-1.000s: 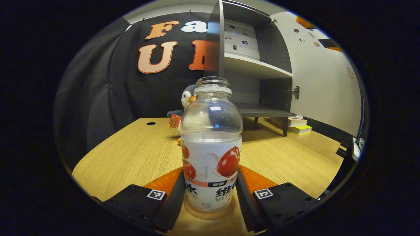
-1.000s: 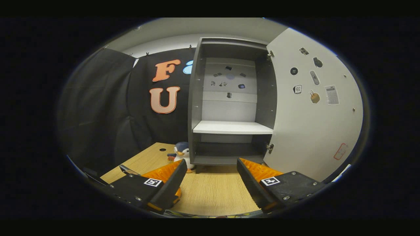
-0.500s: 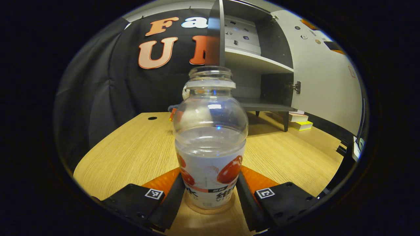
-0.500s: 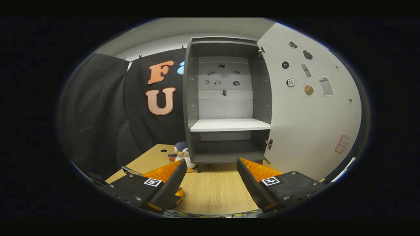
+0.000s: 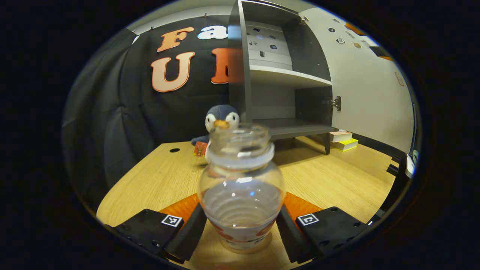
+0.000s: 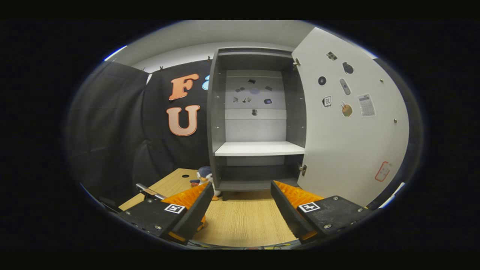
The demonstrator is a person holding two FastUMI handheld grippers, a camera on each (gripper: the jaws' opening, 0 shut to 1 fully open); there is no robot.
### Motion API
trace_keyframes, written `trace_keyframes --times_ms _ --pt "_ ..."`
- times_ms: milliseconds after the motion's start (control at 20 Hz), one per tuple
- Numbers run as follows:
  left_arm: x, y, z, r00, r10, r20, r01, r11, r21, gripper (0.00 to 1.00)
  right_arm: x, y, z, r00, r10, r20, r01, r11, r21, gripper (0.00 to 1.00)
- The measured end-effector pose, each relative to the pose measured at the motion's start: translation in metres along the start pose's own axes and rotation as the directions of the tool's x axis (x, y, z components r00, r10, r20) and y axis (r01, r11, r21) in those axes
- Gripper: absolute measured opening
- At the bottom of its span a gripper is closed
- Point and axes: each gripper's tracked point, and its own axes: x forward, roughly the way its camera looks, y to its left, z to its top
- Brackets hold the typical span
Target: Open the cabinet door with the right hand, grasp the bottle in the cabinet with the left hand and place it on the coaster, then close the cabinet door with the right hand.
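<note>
A clear, capless bottle (image 5: pixel 242 187) with a red-and-white label stands upright on a round tan coaster (image 5: pixel 242 250) on the wooden table. My left gripper (image 5: pixel 242 218) is open around its lower part, one finger on each side with a narrow gap to the label. The camera looks down on the bottle's mouth. The grey cabinet (image 6: pixel 258 123) stands with its white door (image 6: pixel 348 123) swung wide to the right, and its shelves are bare. My right gripper (image 6: pixel 242 195) hangs open in front of the cabinet, above the table, with nothing between its fingers.
A penguin plush (image 5: pixel 221 118) sits on the table by the cabinet's left leg and appears again (image 6: pixel 205 174) in the right gripper view. Stacked books (image 5: pixel 343 140) lie under the door's side. A cable hole (image 5: pixel 174 150) marks the table's far left.
My left gripper's fingers have spread off the bottle and the gripper has risen, so the bottle sits lower in its view. The right gripper has drifted slightly; the door stays open.
</note>
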Motion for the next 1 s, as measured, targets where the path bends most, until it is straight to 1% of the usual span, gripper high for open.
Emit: trace_keyframes --times_ms 200,400,450,500,600,750,800,850,950,1000 --pt "-0.001 0.002 0.047 0.997 0.005 0.079 -0.008 1.0 0.026 0.96 -0.012 -0.014 0.019 0.999 -0.011 0.046 0.012 1.0 -0.021 0.94" --pt "-0.011 0.002 0.096 0.991 0.019 0.134 -0.021 1.0 0.015 0.95 -0.023 -0.043 0.038 0.996 -0.053 0.075 0.054 0.999 -0.003 0.94" --pt "-0.015 0.001 0.109 0.989 0.022 0.146 -0.024 1.0 0.012 0.96 -0.026 -0.052 0.042 0.995 -0.067 0.079 0.067 0.998 0.004 0.98" --pt "-0.019 0.001 0.122 0.988 0.026 0.153 -0.028 1.0 0.01 0.96 -0.029 -0.062 0.046 0.993 -0.082 0.08 0.082 0.997 0.009 0.94" --pt "-0.029 0.003 0.149 0.983 0.044 0.176 -0.046 0.999 0.007 0.95 -0.037 -0.079 0.054 0.99 -0.105 0.091 0.104 0.994 0.012 0.94" --pt "-0.043 0.003 0.182 0.978 0.078 0.193 -0.072 0.997 -0.039 0.96 -0.057 -0.1 0.069 0.986 -0.119 0.118 0.119 0.993 0.0 0.94" --pt "-0.048 0.004 0.191 0.976 0.094 0.194 -0.084 0.995 -0.059 0.95 -0.064 -0.108 0.077 0.984 -0.124 0.13 0.126 0.992 -0.007 0.97" --pt "-0.051 0.006 0.199 0.975 0.112 0.192 -0.098 0.992 -0.078 0.95 -0.071 -0.117 0.081 0.983 -0.13 0.128 0.133 0.991 -0.014 0.94" --pt "-0.057 0.003 0.215 0.974 0.123 0.189 -0.103 0.989 -0.11 0.95 -0.086 -0.142 0.089 0.979 -0.161 0.126 0.165 0.986 -0.026 0.94" --pt "-0.06 0.0 0.224 0.973 0.114 0.199 -0.091 0.989 -0.12 0.96 -0.095 -0.156 0.096 0.973 -0.184 0.138 0.19 0.981 -0.034 0.97"
